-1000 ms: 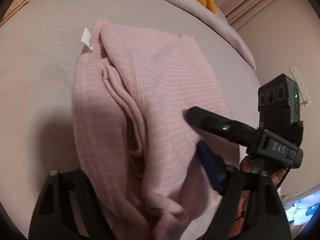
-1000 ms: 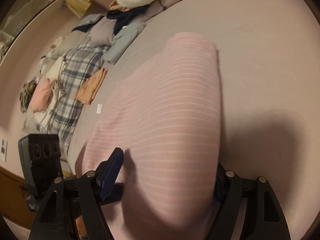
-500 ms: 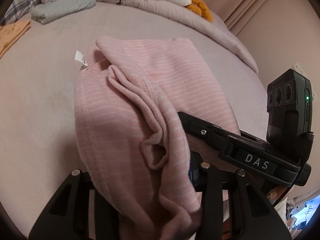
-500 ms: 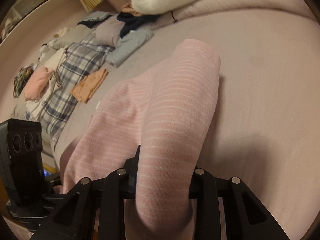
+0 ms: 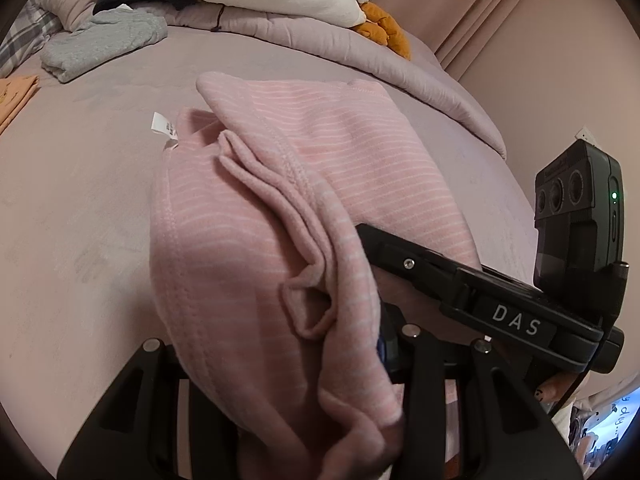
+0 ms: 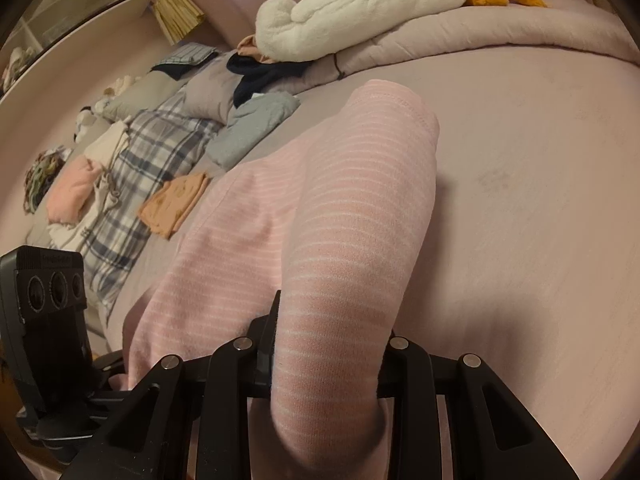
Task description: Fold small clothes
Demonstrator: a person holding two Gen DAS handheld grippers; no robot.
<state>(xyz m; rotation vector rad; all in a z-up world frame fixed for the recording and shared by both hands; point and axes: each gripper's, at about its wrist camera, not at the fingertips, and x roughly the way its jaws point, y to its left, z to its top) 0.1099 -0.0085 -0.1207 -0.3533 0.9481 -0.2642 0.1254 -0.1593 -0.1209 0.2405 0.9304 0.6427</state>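
Pink white-striped knit garment (image 5: pixel 248 248) on mauve bed sheet (image 5: pixel 80 200), near edge bunched in left gripper (image 5: pixel 288 364) and right gripper (image 6: pixel 324 344), both clamped on cloth; judged light, soft, floppy, best held at hem corners

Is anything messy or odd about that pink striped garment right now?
Somewhat. The pink striped garment is bunched into loose ridges along its seam rather than lying flat, and its white tag sticks out sideways at the edge. No damage shows.

Now clamped on pink striped garment (image 5: pixel 256 264) w/ both left gripper (image 5: pixel 280 392) & right gripper (image 6: pixel 326 360), near edge lifted off bed.
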